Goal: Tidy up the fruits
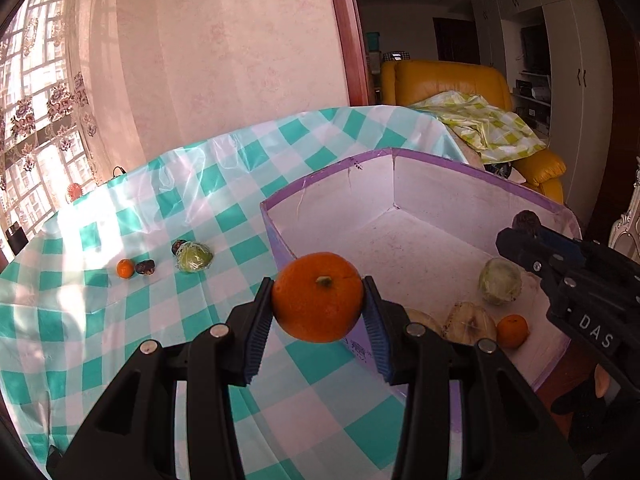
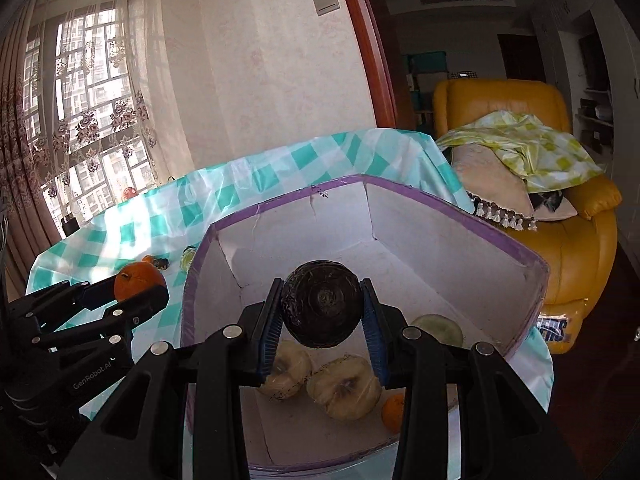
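Note:
My left gripper point(image 1: 318, 309) is shut on an orange point(image 1: 318, 302) and holds it above the table at the near left corner of the purple-rimmed white box point(image 1: 328, 172). My right gripper point(image 2: 322, 312) is shut on a dark purple round fruit point(image 2: 322, 310) and holds it above the inside of the box point(image 2: 452, 208). The box holds two pale halved fruits point(image 2: 346, 386), a pale green round fruit point(image 1: 500, 282) and a small orange point(image 1: 512, 331). On the table lie a small orange point(image 1: 125, 268), two dark fruits point(image 1: 145, 267) and a wrapped green fruit point(image 1: 195, 256).
The table has a teal and white checked cloth point(image 1: 180, 208). A yellow armchair point(image 2: 568, 240) with a green checked cloth and a cushion stands behind the box on the right. A wall and a curtained window point(image 1: 32, 120) stand behind the table.

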Available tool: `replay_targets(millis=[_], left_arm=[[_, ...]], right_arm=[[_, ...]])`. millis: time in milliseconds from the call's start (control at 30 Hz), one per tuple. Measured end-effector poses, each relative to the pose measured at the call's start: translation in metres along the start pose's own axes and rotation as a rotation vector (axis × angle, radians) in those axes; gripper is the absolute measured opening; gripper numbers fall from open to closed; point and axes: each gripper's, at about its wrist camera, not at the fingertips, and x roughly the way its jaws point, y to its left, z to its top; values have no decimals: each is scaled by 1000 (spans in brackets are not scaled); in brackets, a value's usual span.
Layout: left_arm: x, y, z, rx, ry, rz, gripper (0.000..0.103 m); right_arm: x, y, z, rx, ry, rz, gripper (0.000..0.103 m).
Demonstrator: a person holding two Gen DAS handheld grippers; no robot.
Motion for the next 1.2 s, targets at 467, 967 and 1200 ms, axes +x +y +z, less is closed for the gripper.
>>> replay_targets(millis=[467,967,1200], left_arm=[[74,-50,37,122,200,-46,44],[53,8,35,-36,89,-59,90],[15,117,-7,-251,-47,136,101]], right_arm=[[42,-6,-3,-200,209,-220,38],[5,-12,12,-112,21,-188,74],[-66,-12,37,19,-299,-28,87]])
